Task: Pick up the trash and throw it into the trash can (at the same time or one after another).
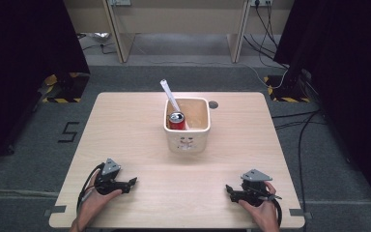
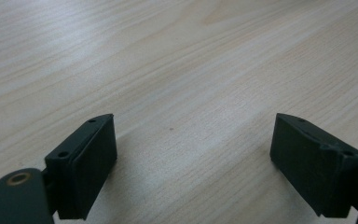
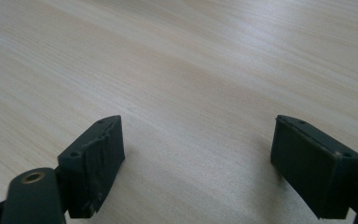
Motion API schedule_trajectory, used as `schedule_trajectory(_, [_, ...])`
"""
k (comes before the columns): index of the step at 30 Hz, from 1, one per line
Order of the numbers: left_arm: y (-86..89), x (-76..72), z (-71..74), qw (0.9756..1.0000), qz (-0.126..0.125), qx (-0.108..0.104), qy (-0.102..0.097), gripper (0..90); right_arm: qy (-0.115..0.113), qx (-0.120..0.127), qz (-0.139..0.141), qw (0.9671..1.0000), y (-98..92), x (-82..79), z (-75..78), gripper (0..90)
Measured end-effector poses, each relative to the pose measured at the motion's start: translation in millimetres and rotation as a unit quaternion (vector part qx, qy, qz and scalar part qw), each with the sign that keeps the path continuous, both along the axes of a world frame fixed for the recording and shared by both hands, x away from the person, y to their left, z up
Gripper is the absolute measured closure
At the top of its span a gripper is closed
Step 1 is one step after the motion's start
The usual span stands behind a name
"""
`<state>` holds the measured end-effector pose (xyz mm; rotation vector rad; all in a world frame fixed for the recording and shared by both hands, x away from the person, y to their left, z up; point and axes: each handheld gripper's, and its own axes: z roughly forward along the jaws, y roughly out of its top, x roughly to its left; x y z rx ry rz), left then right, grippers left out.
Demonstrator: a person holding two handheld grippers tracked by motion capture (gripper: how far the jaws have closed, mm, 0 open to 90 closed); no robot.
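1. Your left hand-held gripper (image 1: 131, 182) rests low on the near left part of the counter (image 1: 125, 125), jaws standing wide apart with bare wood between them, as the left gripper view shows (image 2: 193, 149).
2. Your right hand-held gripper (image 1: 229, 189) sits on the near right part of the counter, its jaws also spread wide with nothing between them (image 3: 196, 149).
3. Both point inward toward each other, well apart from one another.
4. The nearest things lie farther back, around the middle of the counter: a white square tub (image 1: 187, 140) with a small face printed on its near wall.
5. Inside the tub, at its left side, a red can (image 1: 176, 121) stands upright.
6. A white utensil (image 1: 170, 95) leans out over the tub's far left corner, just behind the can.
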<state>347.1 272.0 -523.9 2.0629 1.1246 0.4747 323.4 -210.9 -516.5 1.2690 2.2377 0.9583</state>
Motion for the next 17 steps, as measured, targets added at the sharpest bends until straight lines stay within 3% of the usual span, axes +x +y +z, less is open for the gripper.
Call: schedule_trajectory(17, [0.0,0.0,0.0,1.0000,0.000,0.000,0.000,13.9,0.002,-0.002,0.004,1.0000,0.4,0.4,-0.2,14.2])
